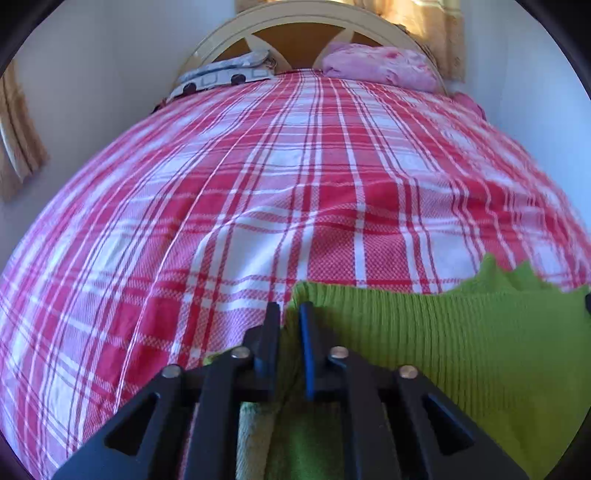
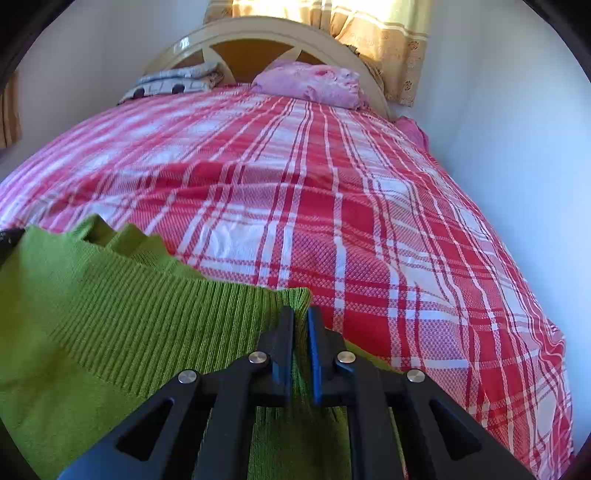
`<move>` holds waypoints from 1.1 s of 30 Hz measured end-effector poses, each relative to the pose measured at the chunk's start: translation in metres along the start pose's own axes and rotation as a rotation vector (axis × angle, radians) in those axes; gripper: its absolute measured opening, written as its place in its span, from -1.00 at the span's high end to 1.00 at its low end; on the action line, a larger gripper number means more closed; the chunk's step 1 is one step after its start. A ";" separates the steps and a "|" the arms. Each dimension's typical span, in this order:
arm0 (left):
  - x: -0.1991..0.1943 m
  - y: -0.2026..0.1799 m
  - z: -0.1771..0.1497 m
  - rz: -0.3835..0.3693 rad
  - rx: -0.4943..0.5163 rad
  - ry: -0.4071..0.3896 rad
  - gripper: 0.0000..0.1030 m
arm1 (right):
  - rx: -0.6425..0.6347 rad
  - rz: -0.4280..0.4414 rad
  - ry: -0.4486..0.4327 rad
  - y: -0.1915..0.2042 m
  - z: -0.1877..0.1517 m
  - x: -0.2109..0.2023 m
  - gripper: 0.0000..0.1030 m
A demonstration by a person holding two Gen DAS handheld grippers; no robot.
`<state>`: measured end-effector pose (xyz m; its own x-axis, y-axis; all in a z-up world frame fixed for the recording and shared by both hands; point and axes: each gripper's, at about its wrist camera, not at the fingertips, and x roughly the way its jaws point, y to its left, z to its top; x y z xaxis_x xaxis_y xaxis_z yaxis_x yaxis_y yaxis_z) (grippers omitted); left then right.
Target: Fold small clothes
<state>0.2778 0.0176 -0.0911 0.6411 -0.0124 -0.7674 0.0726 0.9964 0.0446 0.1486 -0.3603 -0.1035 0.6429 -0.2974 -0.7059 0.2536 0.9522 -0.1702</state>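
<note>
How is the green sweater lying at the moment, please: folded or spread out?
Spread out, not yet folded: the green sweater stretches between the left claw and the right claw, each gripping a ribbed corner.

I count 1 green knit garment (image 1: 461,332), 2 grippers – left (image 1: 290,314) & right (image 2: 301,317), 1 plaid bedspread (image 1: 258,184), 1 pink pillow (image 1: 376,64), 1 patterned pillow (image 1: 221,75), 1 headboard (image 1: 295,18).

I'm looking at one green ribbed-knit garment (image 1: 461,350) (image 2: 122,317) spread along the near edge of the bed. Its ribbed band lies stretched across from left to right, both near corners pinched up — and a bunched, jagged fold pokes up at its far edge, towards the middle.
</note>
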 end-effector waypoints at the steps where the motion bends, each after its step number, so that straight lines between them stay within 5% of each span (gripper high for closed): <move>1: -0.008 0.004 -0.001 -0.022 -0.004 0.006 0.72 | 0.030 0.005 -0.046 -0.006 0.000 -0.014 0.86; 5: -0.058 0.011 -0.018 -0.060 0.033 -0.056 0.45 | 0.118 -0.024 -0.212 -0.027 -0.005 -0.087 0.86; 11: -0.112 -0.003 -0.075 -0.144 0.082 -0.081 0.01 | 0.066 0.097 -0.062 -0.010 -0.063 -0.132 0.86; 16: -0.114 -0.025 -0.113 -0.103 0.110 -0.047 -0.02 | 0.027 0.108 0.076 0.010 -0.113 -0.113 0.86; 23: -0.110 -0.023 -0.128 -0.059 0.109 -0.035 -0.16 | 0.145 0.171 0.086 -0.009 -0.132 -0.114 0.86; 29: -0.126 -0.002 -0.152 -0.147 0.038 -0.050 -0.32 | 0.220 0.214 0.081 -0.021 -0.154 -0.133 0.86; 33: -0.146 0.018 -0.176 -0.160 -0.059 -0.086 -0.33 | 0.175 0.121 0.101 -0.008 -0.145 -0.144 0.86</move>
<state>0.0508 0.0524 -0.0905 0.6880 -0.1753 -0.7043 0.1353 0.9844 -0.1130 -0.0509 -0.3150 -0.0996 0.6026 -0.1651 -0.7808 0.3064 0.9512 0.0353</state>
